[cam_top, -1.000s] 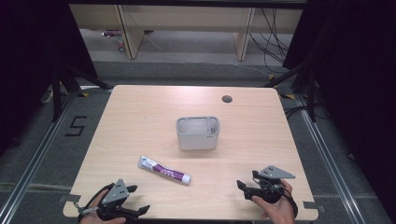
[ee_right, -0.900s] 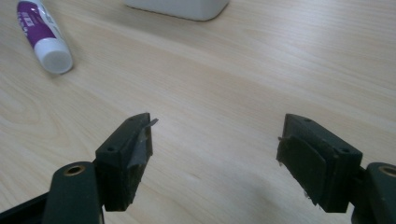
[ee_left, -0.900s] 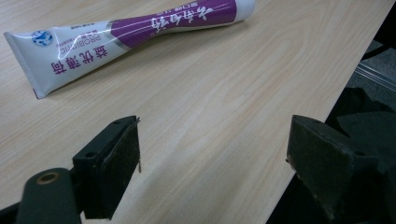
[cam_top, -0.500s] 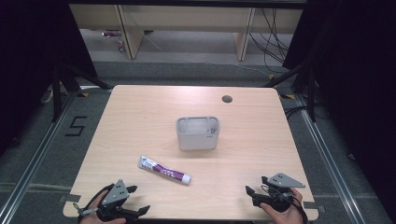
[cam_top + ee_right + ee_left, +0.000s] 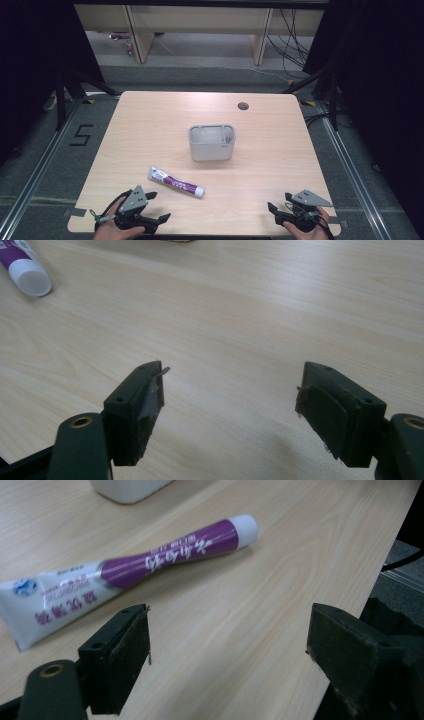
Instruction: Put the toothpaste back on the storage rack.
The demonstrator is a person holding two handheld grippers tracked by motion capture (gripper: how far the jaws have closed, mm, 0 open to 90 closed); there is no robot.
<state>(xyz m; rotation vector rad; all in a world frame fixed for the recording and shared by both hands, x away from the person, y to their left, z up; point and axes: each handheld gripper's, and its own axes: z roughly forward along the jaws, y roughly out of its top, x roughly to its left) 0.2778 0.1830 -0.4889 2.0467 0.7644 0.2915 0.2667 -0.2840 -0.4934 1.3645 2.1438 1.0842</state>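
here we hold the left gripper (image 5: 156, 207) at the near left edge of the table (image 5: 150, 125), jaws apart, just near of the toothpaste tube (image 5: 176, 182) lying flat. our right gripper (image 5: 274, 210) sits at the near right edge, jaws apart, well apart from the tube. the grey holder (image 5: 211, 143) stands farther off, mid-table.

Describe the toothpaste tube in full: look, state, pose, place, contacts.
The toothpaste tube is soft plastic, white at its flat crimped end, purple toward a white cap, with printed lettering. Cap on, it lies flat and slanted on the wooden table, nearer than the grey holder, just ahead of the open left hand-held gripper. Only the table touches it.
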